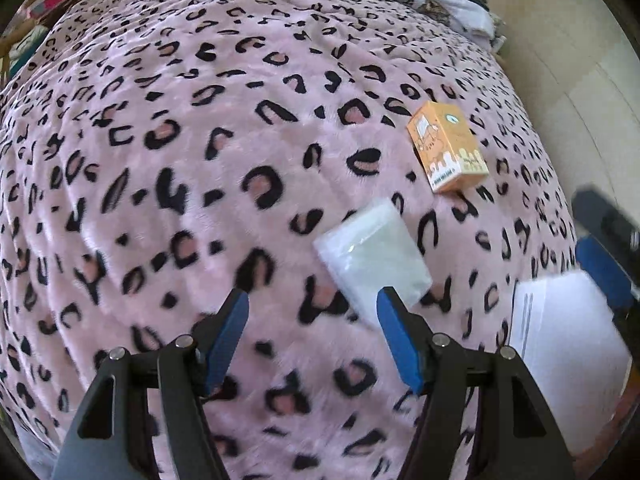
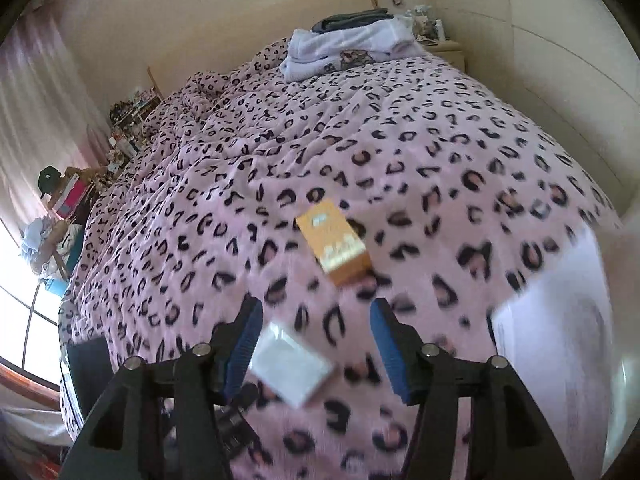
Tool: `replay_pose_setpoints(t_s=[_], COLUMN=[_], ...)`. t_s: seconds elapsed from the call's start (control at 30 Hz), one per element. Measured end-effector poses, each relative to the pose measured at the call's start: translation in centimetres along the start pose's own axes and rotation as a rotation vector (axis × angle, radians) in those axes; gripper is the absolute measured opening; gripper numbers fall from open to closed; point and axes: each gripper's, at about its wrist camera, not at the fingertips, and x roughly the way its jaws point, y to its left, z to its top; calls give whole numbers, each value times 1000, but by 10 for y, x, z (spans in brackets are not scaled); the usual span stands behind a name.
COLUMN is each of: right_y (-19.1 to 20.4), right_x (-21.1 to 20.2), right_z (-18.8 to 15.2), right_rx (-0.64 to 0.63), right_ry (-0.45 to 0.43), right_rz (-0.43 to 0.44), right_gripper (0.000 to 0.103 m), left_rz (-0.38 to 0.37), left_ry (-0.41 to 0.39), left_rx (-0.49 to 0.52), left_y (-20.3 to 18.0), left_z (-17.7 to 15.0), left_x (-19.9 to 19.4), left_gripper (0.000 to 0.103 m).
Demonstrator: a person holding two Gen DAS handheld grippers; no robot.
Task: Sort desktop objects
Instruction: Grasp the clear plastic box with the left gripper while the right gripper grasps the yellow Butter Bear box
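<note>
An orange box (image 1: 448, 146) lies on the pink leopard-print blanket (image 1: 200, 140), far right of my left gripper (image 1: 312, 300). A white plastic-wrapped packet (image 1: 372, 256) lies just ahead of the left gripper's right finger. The left gripper is open and empty above the blanket. The right gripper (image 2: 316, 312) is open and empty; the white packet (image 2: 292, 364) lies below, between its fingers nearer the left one, and the orange box (image 2: 334, 246) lies just beyond. A white paper-lined container (image 1: 568, 352) sits at the right; it also shows in the right wrist view (image 2: 560, 360).
Folded white and dark clothes (image 2: 348, 46) lie at the bed's far end. A nightstand with bottles (image 2: 444, 46) stands by the wall. Cluttered shelves (image 2: 128, 124) and a window (image 2: 24, 312) are at the left. The right gripper's blue finger (image 1: 604, 268) shows by the container.
</note>
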Motion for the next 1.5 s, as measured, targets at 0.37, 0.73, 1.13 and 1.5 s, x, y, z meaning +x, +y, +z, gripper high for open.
replay_pose_setpoints(t_s=[0.37, 0.73, 1.13, 1.5], right_y=[11, 8, -27, -51], right_x=[85, 134, 163, 148], right_z=[51, 54, 52, 39], right_rx=[-150, -233, -147, 18], right_ry=[145, 200, 242, 189], right_rz=[-28, -71, -184, -84], right_gripper=[58, 65, 67, 46], left_rz=[26, -21, 53, 11], left_ry=[17, 19, 8, -27], left_rx=[-89, -135, -60, 11], left_y=[-24, -33, -50, -43], left_z=[18, 19, 19, 22], left_x=[43, 71, 95, 91], left_gripper=[77, 90, 85, 74])
